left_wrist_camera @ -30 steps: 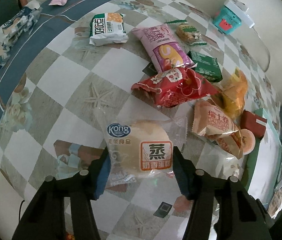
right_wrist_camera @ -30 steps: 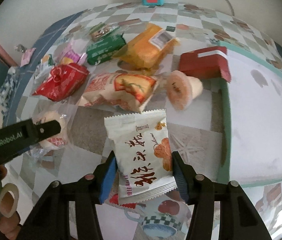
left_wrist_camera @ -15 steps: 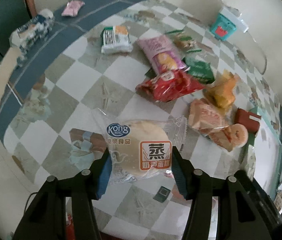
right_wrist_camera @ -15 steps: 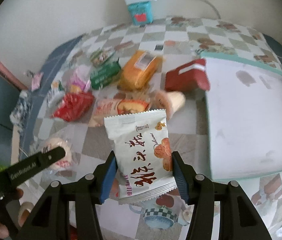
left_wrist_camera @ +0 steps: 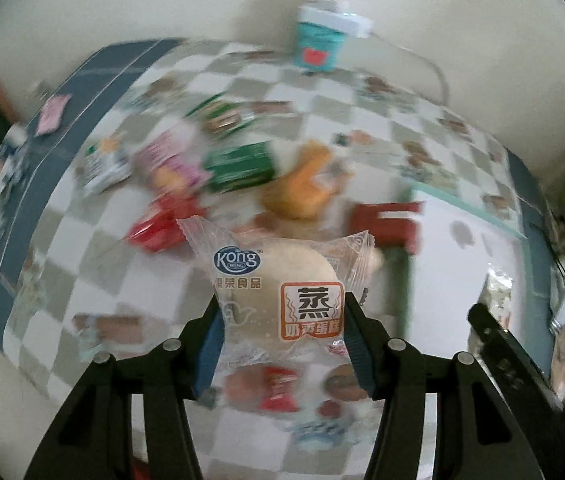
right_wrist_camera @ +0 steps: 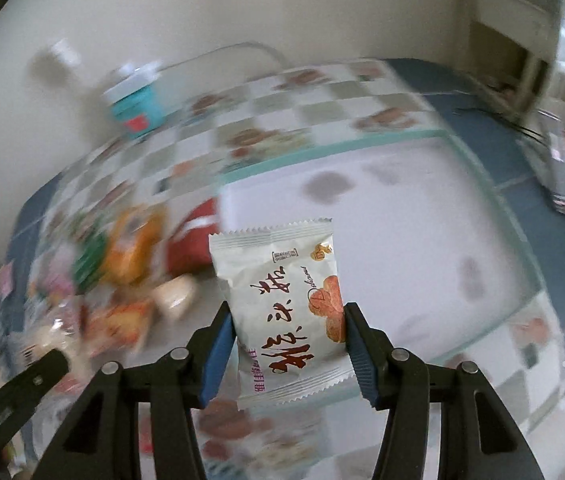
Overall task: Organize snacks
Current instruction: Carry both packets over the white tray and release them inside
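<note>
Left gripper (left_wrist_camera: pixel 282 344) pinches clear-wrapped bun packet (left_wrist_camera: pixel 282 280), held above checkered table (left_wrist_camera: pixel 82 248). Right gripper (right_wrist_camera: pixel 286 344) pinches white snack packet (right_wrist_camera: pixel 282 300), red script. White tray (right_wrist_camera: pixel 402 240) with teal rim at 1 o'clock, holding nothing visible. Blurred snack pile (right_wrist_camera: pixel 122 272) at 9 o'clock. Teal box (right_wrist_camera: pixel 136 110) farthest, at 11 o'clock.

The right gripper (right_wrist_camera: pixel 285 340) clamps a white snack packet (right_wrist_camera: pixel 282 304) above a white tray (right_wrist_camera: pixel 402 216) on the checkered tabletop (right_wrist_camera: pixel 282 120); other snacks blur at left.
</note>
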`<state>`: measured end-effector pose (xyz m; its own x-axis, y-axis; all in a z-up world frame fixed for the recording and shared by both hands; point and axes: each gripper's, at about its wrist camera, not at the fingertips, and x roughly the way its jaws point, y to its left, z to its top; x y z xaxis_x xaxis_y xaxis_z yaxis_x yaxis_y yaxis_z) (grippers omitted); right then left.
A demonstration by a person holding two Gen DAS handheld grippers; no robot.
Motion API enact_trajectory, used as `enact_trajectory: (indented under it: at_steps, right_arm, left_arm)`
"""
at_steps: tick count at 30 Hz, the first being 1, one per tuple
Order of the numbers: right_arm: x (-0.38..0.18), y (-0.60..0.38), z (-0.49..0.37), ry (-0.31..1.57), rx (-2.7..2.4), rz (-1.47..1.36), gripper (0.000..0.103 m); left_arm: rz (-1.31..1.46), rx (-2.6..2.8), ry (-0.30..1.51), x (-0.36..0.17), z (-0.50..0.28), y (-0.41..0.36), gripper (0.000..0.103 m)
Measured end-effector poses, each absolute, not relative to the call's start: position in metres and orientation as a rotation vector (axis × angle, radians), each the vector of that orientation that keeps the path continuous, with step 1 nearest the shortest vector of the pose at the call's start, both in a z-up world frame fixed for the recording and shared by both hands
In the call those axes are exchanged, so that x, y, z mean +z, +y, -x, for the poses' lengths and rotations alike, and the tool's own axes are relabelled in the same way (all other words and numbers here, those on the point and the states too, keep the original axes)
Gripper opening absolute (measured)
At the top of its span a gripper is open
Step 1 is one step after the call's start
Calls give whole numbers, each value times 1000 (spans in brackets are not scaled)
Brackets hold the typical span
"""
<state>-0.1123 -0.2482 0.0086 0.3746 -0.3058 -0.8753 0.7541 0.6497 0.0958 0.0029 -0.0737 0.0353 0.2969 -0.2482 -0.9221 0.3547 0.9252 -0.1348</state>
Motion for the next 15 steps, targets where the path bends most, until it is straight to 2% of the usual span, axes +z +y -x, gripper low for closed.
enact_trajectory:
  at_steps: [15]
  right_arm:
    - [-17,-355,128,955,-961,-627,57]
  left_arm:
    - [-192,-633,1157,26,3,-222,58]
